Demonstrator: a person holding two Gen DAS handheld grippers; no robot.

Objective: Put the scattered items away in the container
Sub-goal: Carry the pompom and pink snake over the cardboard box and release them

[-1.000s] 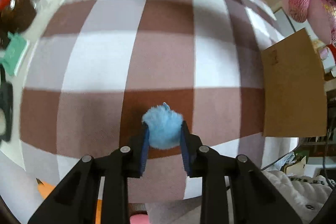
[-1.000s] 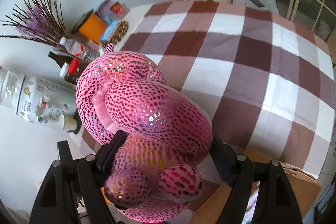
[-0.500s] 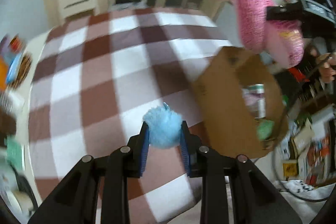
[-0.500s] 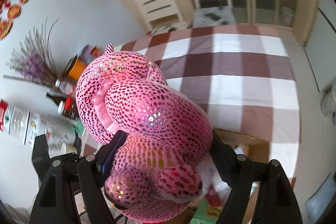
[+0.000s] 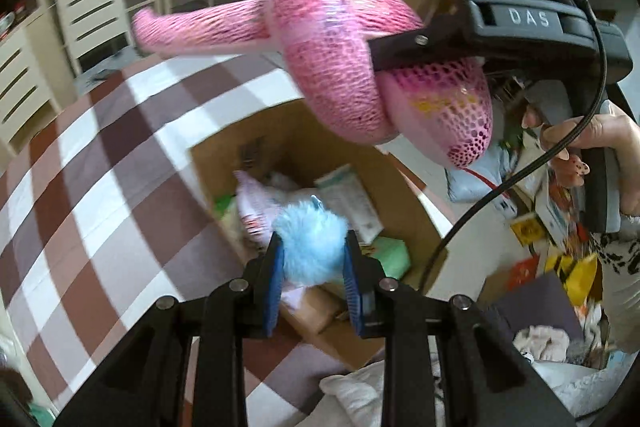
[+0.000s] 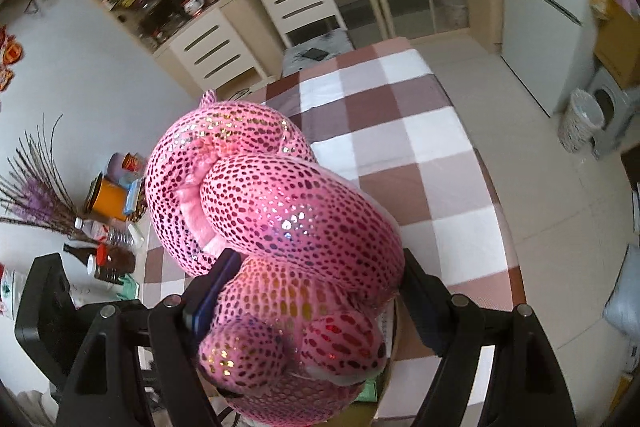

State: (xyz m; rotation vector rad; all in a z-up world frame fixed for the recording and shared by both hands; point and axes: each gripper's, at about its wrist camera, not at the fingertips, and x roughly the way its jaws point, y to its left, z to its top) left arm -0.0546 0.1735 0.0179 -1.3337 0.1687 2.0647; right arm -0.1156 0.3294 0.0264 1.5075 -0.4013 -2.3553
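Left gripper (image 5: pixel 312 259): jaws pinching the blue pompom (image 5: pixel 310 243), held over the open cardboard box (image 5: pixel 404 187).
Right gripper (image 6: pixel 316 291): jaws clamped on the pink plush toy (image 6: pixel 280 211), held above the box.
Box: beside the checked desk (image 5: pixel 80 187), already holding items.
Advice: centre each item over the opening, lower, then release.

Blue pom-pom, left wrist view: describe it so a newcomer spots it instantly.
Find the open cardboard box on the checked tablecloth. Over its opening, the left claw grips a fluffy pale blue pom-pom. It is small, round and fuzzy; the pink spotted plush above is far bigger.
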